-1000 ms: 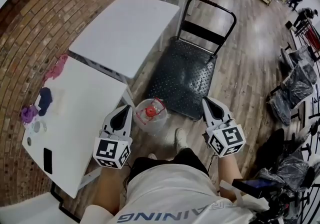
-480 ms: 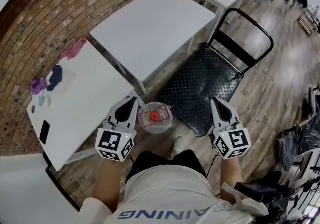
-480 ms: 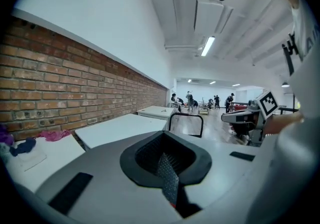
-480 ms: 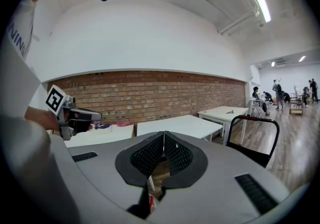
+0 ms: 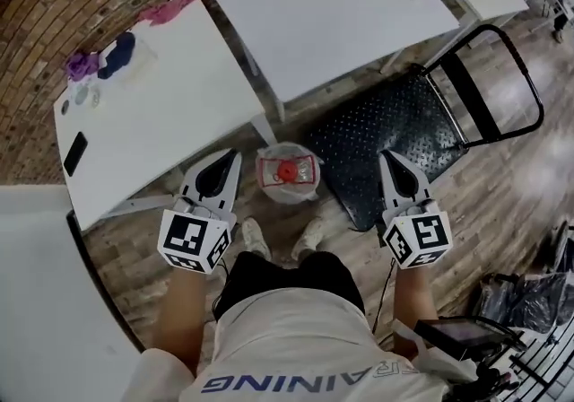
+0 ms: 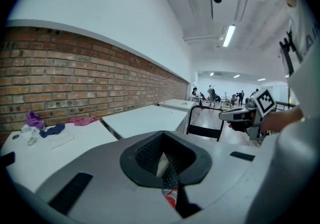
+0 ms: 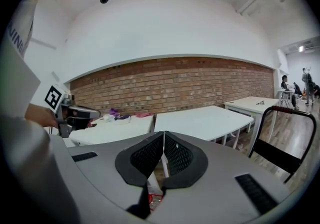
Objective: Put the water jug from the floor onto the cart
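The clear water jug [image 5: 287,174] with a red cap stands on the wood floor, just in front of my feet and beside a white table's leg. The black cart [image 5: 395,131] lies flat to its right, handle [image 5: 525,77] at the far end. My left gripper [image 5: 230,158] hangs shut and holds nothing, close to the jug's left side. My right gripper [image 5: 388,160] is also shut with nothing in it, over the cart's near corner and a hand's width from the jug. A red sliver of the jug [image 6: 171,199] shows below the left gripper [image 6: 165,160], and the jug [image 7: 154,199] again under the right gripper [image 7: 163,153].
Two white tables [image 5: 143,113] [image 5: 332,5] stand along the brick wall behind the jug, the left one with cloths [image 5: 99,59] and a phone [image 5: 74,153] on it. My shoes [image 5: 254,239] are right behind the jug. Black bags [image 5: 529,297] lie at the right.
The head view has swung down and left, so the tables now fill the top. Both grippers have come down and forward to either side of the jug, still shut.
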### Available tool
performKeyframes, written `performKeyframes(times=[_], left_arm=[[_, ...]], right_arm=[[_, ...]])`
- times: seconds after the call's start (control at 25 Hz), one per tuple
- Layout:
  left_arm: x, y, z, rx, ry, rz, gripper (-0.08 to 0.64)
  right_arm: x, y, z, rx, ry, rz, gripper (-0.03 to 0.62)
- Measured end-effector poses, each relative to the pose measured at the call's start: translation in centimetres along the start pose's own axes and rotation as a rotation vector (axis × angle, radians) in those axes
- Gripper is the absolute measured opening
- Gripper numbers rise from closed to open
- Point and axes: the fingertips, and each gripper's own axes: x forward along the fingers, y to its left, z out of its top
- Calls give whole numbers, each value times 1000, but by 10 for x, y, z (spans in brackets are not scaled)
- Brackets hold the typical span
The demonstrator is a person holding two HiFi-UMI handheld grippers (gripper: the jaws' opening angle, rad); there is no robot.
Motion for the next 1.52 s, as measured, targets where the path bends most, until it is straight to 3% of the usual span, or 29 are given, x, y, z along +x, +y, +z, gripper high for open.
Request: performKeyframes(times=[0.24,0.36,0.88,1.08,1.36,1.52], left_arm=[[-18,25,-34,-19,26,52,2],[-26,38,-61,-27,53,73,2],[-51,69,-206,-135,180,178,2],[-77,71,-239,-153,217,204,2],[-97,75,-268,-186,233,240,2],[-102,73,-279,-200,240,239,2]], right_arm=[[44,45,-39,-19,97,109,6],[67,67,-75,-4,157,157,6],[148,113,-242,-110,331,281,18],[171,127,-301,-131,378,311,109],[200,142,-376,-260,464,319,318],[213,144,-413,-266,524,302,350]])
